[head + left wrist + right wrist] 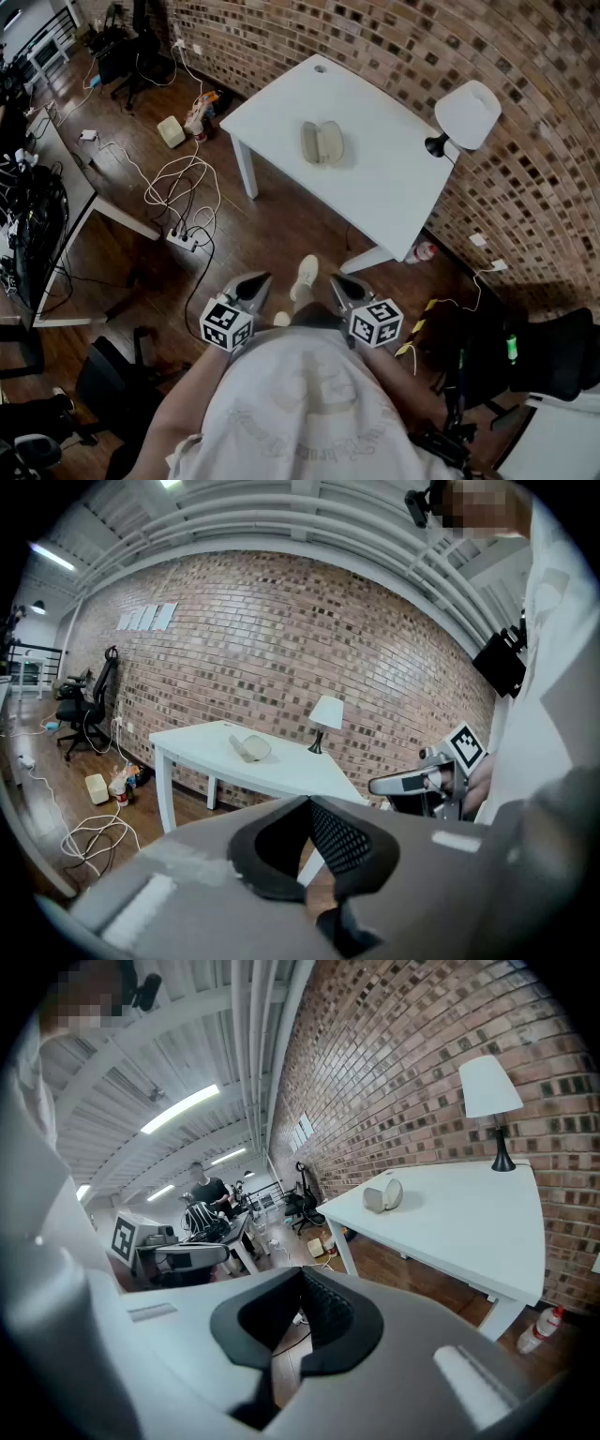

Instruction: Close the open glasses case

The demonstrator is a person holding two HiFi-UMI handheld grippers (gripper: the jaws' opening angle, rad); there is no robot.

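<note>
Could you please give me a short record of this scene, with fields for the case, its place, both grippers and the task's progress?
glasses case: open, its two halves side by side
place: near the middle of the white table, apart from the lamp
left gripper: shut, empty, held close to the person, short of the table
right gripper: shut, empty, likewise short of the table
progress: case untouched, closing not yet begun
</note>
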